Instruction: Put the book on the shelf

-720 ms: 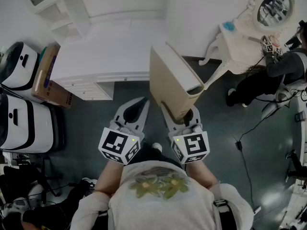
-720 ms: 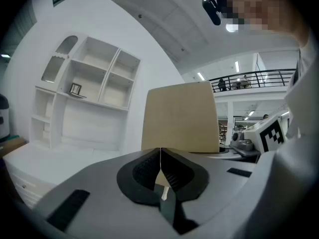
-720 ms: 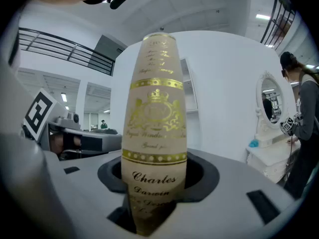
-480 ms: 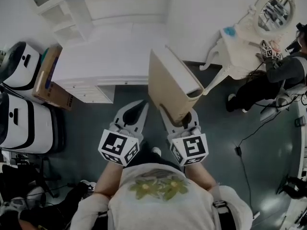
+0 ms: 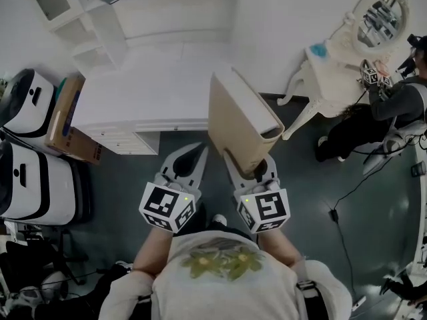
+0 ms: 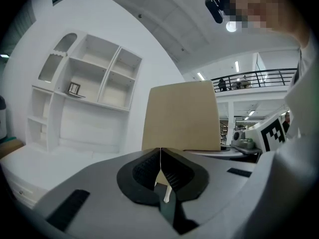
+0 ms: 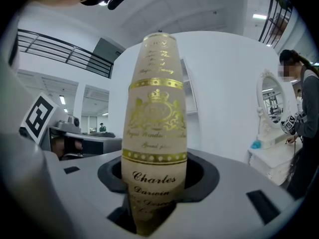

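Note:
My right gripper (image 5: 251, 167) is shut on the lower end of a thick tan hardback book (image 5: 239, 120), which stands tilted above the dark floor in front of the white cabinet (image 5: 147, 89). In the right gripper view its cream spine (image 7: 155, 118) with gold lettering rises upright between the jaws of the right gripper (image 7: 154, 185). My left gripper (image 5: 191, 155) hangs just left of the book, shut and holding nothing; its pads meet in the left gripper view (image 6: 160, 156), with the book's cover (image 6: 182, 116) beyond. The white shelf unit (image 5: 63, 9) (image 6: 84, 91) stands at the far left.
White cases (image 5: 27, 102) and a cardboard box (image 5: 65, 115) stand against the cabinet's left side. To the right are a white vanity table with a mirror (image 5: 337, 49) and a person in dark clothes (image 5: 393, 102). A cable (image 5: 337, 202) lies on the floor.
Both grippers and the book keep nearly the same pose. The head view has shifted slightly, and more of the shelf unit shows at the top left.

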`<state>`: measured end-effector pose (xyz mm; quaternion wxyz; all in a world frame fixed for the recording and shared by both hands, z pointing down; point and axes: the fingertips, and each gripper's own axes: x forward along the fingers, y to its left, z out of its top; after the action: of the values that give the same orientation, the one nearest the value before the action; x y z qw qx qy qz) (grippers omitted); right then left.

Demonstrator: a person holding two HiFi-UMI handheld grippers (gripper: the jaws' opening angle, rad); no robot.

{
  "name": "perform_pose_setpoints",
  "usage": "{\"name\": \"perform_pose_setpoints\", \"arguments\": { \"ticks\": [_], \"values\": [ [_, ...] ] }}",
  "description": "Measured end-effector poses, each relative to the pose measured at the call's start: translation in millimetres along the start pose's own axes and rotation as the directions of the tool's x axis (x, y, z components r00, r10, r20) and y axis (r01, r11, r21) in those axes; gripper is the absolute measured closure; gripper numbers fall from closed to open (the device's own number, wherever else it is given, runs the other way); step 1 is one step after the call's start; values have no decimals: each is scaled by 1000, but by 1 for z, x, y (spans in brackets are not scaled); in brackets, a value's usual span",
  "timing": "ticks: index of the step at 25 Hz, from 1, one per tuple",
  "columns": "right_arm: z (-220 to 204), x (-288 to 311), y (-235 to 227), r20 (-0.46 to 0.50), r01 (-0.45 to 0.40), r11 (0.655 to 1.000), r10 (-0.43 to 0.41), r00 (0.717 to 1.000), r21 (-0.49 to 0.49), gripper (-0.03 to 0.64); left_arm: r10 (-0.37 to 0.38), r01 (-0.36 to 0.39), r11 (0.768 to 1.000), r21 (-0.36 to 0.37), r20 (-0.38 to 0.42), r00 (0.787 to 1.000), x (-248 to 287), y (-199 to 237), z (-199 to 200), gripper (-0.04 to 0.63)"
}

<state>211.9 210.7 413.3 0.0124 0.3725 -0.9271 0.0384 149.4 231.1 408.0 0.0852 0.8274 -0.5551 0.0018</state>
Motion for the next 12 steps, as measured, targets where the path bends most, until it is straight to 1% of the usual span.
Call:
{"name": "perform_pose_setpoints", "arguments": {
  "ticks": [6,12],
  "values": [
    [5,35,-4,-1,21,1000,-21,1000,-12,388,-30,30,1000,-5,18,999,19,29,11,568],
    [15,84,-8,5,59,997,-59,998,-50,388,-44,44,999,-9,22,999,38,77,25,568]
  ]
}}
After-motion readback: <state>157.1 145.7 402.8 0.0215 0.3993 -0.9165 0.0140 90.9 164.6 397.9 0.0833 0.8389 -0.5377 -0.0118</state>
